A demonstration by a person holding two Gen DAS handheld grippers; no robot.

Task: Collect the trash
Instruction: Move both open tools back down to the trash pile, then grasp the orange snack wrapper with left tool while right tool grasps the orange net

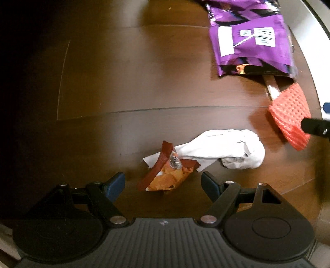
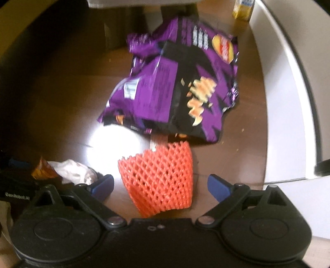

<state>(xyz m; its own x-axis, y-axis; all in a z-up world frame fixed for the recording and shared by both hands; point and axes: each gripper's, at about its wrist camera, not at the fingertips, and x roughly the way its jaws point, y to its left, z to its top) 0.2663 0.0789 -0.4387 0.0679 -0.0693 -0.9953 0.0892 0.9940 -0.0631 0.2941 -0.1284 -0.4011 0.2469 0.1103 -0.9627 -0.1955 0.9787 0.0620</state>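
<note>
dark brown wooden floor (image 1: 144, 82) with long plank seams fills both views, and a white panel or appliance face (image 2: 288, 103) runs along its right edge. biggest of the litter is a crumpled purple and black foil chip bag (image 2: 175, 82) lying flat near that white edge; a brown flat strip (image 2: 157, 142), perhaps a wrapper, pokes out from under its near end. next in size is an orange-red foam mesh fruit sleeve (image 2: 160, 183), lying just beside the bag's near end and over the tip of that strip. a crumpled white tissue or paper wad (image 1: 222, 150) sits apart from the sleeve, further left, and touching its left end is a small torn orange and red snack wrapper (image 1: 167, 173). a small yellow carton (image 2: 242, 9) stands far off at the top of the right wrist view, mostly cut off.

right gripper (image 2: 160, 185) hovers with its blue-tipped fingers spread wide on either side of the mesh sleeve, which lies between them; no pad touches it that can be seen, and the jaws hold nothing. left gripper (image 1: 163, 183) is likewise spread wide, its blue fingertips flanking the small orange wrapper without clear contact, gripping nothing. whether either gripper is at floor height cannot be told. both views are somewhat blurred.
</note>
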